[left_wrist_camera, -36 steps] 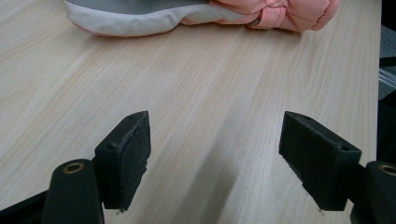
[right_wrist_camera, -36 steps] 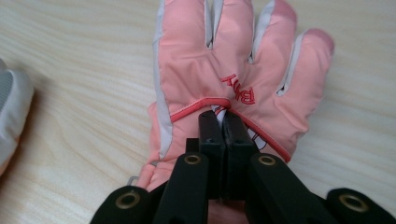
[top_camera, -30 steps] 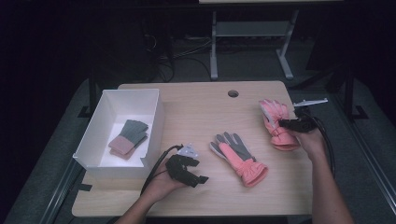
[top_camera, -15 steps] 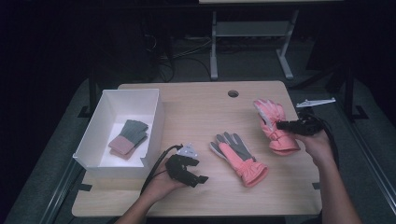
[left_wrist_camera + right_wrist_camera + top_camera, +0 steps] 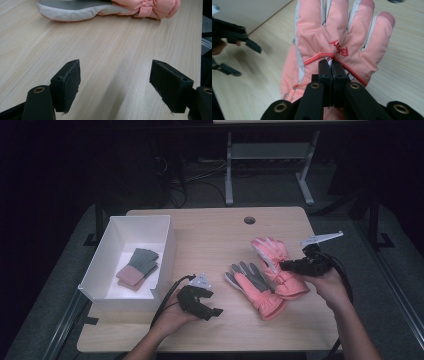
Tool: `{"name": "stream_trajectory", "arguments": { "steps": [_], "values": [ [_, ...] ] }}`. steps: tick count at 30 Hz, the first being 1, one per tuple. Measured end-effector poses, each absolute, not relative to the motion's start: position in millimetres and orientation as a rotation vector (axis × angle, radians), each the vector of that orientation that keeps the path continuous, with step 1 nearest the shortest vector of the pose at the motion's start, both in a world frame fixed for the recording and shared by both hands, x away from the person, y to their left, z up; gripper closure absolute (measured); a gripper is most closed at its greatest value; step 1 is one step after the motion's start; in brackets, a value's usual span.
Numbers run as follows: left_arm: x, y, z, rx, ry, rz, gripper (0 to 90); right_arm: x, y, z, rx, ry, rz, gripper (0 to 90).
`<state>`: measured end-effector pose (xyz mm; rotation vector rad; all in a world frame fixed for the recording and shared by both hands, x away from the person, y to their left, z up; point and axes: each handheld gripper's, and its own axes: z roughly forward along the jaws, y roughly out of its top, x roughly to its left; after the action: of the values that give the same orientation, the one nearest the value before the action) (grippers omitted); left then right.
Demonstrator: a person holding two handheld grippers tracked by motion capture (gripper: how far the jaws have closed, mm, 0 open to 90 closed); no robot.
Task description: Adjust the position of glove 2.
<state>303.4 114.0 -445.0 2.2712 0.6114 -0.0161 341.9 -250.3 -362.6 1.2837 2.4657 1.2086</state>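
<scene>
A pink ski glove with a grey palm [image 5: 255, 287] lies palm up in the middle of the wooden table [image 5: 210, 240]. Its mate, a second pink glove [image 5: 270, 252], hangs lifted just right of it, fingers pointing away. My right gripper [image 5: 284, 266] is shut on that glove's back; in the right gripper view the jaws [image 5: 331, 66] pinch the fabric of the pink glove [image 5: 342, 32] below the red lettering. My left gripper [image 5: 212, 306] rests low on the table, left of the lying glove, open with nothing between its pads [image 5: 115, 82]. The lying glove [image 5: 100, 6] shows ahead of it.
A white open box [image 5: 112, 247] stands at the table's left, with a small grey and pink knit pair [image 5: 137, 267] inside. A round cable hole [image 5: 249, 220] sits near the far edge. Bare wood stretches along the front and far side.
My right gripper has carried the held pink glove leftward and up, from the table's right edge to beside the lying glove. The left gripper has stayed put.
</scene>
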Motion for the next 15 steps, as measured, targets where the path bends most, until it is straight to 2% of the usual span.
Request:
{"name": "stream_trajectory", "arguments": {
  "steps": [7,15],
  "values": [
    [303,115,-446,2.280,0.605,-0.013,24.4,339,-218,-367,1.206,2.565,1.199,88.6],
    [303,114,-446,2.290,0.602,-0.012,24.2,340,-200,-381,1.183,2.639,1.130,88.6]
  ]
}}
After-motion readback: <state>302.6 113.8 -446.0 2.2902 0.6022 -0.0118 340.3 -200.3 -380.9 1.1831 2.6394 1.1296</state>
